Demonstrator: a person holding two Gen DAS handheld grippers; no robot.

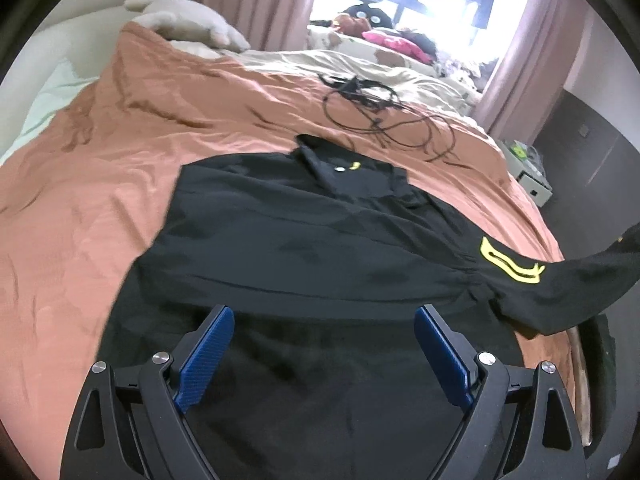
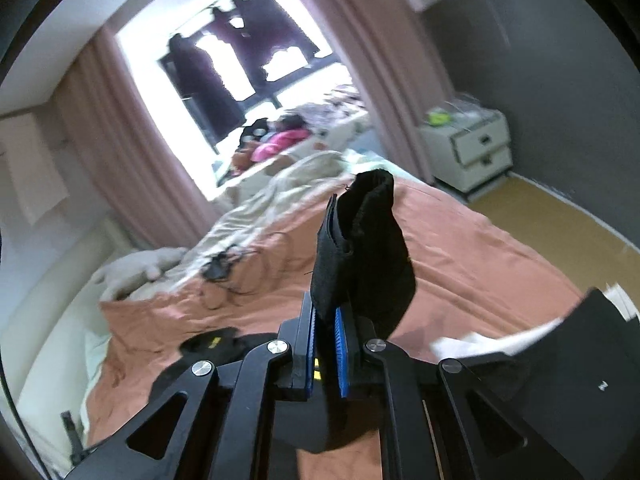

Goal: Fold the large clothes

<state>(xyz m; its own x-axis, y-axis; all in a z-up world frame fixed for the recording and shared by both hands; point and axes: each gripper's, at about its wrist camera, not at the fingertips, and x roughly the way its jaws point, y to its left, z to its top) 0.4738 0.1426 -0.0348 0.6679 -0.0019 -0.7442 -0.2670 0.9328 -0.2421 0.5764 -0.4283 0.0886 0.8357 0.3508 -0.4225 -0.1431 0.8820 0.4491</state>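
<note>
Our black shirt [image 1: 304, 240] lies spread on the bed, over the orange-brown cover [image 1: 120, 184], with its collar toward the far side and its hem at the near edge under our left tongs [image 1: 324, 344]. Those tongs stand wide and hold nothing, hovering just above the hem.

Our right tongs [image 2: 326, 344] are pinched narrow on a fold of the shirt's black cloth, which bunches up beyond the pads [image 2: 342, 344]. In the left wrist view the right sleeve [image 1: 568, 276] is drawn off the bed's right edge and raised clear of it.

We judge the cloth light, soft and limp: it sags between the held point and the bed, so it will keep no shape of its own. A grip at a seam, cuff or hem corner should hold better than one on loose mid-panel cloth.

A yellow emblem [image 1: 512, 262] sits by the sleeve and a small yellow mark near the collar; we can read no letters in either.

A black cable [image 1: 380, 108] lies coiled beyond the collar.
</note>
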